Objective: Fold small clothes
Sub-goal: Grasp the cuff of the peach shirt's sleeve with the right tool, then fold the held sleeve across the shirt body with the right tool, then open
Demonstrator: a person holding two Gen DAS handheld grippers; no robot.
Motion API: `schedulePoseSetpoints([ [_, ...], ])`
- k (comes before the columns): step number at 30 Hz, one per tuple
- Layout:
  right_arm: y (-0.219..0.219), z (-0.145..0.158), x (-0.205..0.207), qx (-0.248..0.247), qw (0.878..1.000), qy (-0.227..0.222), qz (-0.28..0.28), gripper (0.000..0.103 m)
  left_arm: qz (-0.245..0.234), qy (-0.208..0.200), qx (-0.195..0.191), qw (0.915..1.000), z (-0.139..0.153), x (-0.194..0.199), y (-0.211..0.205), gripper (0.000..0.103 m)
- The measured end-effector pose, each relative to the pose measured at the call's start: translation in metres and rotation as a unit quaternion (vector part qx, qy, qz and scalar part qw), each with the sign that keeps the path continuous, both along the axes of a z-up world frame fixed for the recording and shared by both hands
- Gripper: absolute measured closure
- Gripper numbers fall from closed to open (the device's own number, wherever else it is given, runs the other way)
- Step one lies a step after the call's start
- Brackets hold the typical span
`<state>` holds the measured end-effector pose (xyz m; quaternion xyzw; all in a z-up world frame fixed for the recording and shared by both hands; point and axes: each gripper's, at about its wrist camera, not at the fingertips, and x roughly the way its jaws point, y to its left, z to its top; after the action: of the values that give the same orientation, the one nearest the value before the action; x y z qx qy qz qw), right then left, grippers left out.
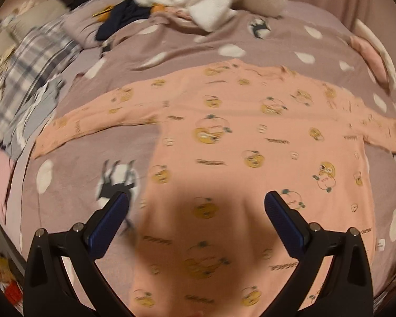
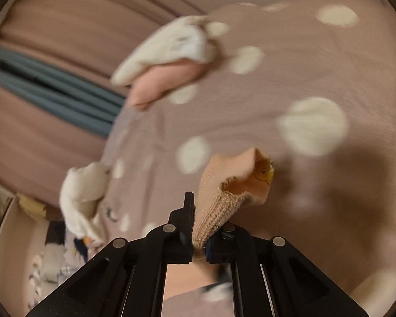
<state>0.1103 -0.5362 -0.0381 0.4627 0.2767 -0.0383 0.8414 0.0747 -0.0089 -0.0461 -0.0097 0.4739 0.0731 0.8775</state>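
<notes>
A small pink top [image 1: 250, 142] lies spread flat on the bedspread [image 1: 198, 47], its long sleeves stretched out to either side. It is peach-pink, printed all over with yellow cartoon faces and short dark lettering, and a white label shows near its hem. The left gripper [image 1: 196, 206] hangs above the lower part of the top with its jaws wide apart, holding nothing. The right gripper [image 2: 199, 240] has its jaws closed on the ribbed cuff [image 2: 216, 216] of one sleeve, which stands up from the mauve, white-spotted bedspread.
</notes>
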Motion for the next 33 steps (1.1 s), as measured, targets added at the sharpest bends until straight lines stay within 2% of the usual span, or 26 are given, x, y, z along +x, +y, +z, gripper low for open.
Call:
schedulePoseSetpoints([
  [2, 0.025, 0.019, 0.009, -0.017, 0.999, -0.016, 0.024, 0.096, 0.012, -0.013, -0.014, 0.9997, 0.01, -0.007, 0.02, 0.0],
  [6, 0.098, 0.048, 0.034, -0.042, 0.996, -0.023, 0.076, 0.096, 0.043, -0.017, -0.008, 0.9989, 0.024, -0.022, 0.047, 0.0],
  [10, 0.199, 0.059, 0.069, -0.062, 0.987, -0.012, 0.146, 0.096, 0.056, -0.036, -0.054, 0.9963, 0.04, -0.041, 0.073, 0.0],
  [11, 0.199, 0.059, 0.069, -0.062, 0.987, -0.012, 0.146, 0.096, 0.047, -0.036, -0.065, 0.9962, 0.044, -0.046, 0.079, 0.0],
  [12, 0.219, 0.059, 0.075, -0.063, 0.985, -0.011, 0.16, 0.096, 0.033, -0.032, -0.069, 0.9966, 0.047, -0.048, 0.081, 0.0],
  [14, 0.25, 0.057, 0.086, -0.069, 0.981, -0.007, 0.182, 0.096, 0.025, -0.032, -0.074, 0.9965, 0.05, -0.054, 0.089, 0.0],
  [19, 0.333, 0.052, 0.101, -0.099, 0.966, 0.009, 0.238, 0.096, 0.072, -0.047, -0.054, 0.9948, 0.056, -0.066, 0.121, 0.0],
  [23, 0.391, 0.05, 0.108, -0.122, 0.955, 0.013, 0.27, 0.096, 0.111, -0.04, -0.091, 0.9888, 0.053, -0.074, 0.155, 0.0],
  [28, 0.445, 0.025, 0.125, -0.152, 0.943, 0.05, 0.292, 0.096, 0.131, -0.04, -0.115, 0.9839, 0.054, -0.081, 0.18, 0.0],
  [30, 0.468, 0.01, 0.127, -0.14, 0.937, 0.061, 0.316, 0.096, 0.15, -0.043, -0.113, 0.9813, 0.055, -0.084, 0.186, 0.0],
  [33, 0.494, -0.002, 0.126, -0.16, 0.926, 0.075, 0.335, 0.096, 0.146, -0.043, -0.105, 0.9828, 0.056, -0.089, 0.189, 0.0],
])
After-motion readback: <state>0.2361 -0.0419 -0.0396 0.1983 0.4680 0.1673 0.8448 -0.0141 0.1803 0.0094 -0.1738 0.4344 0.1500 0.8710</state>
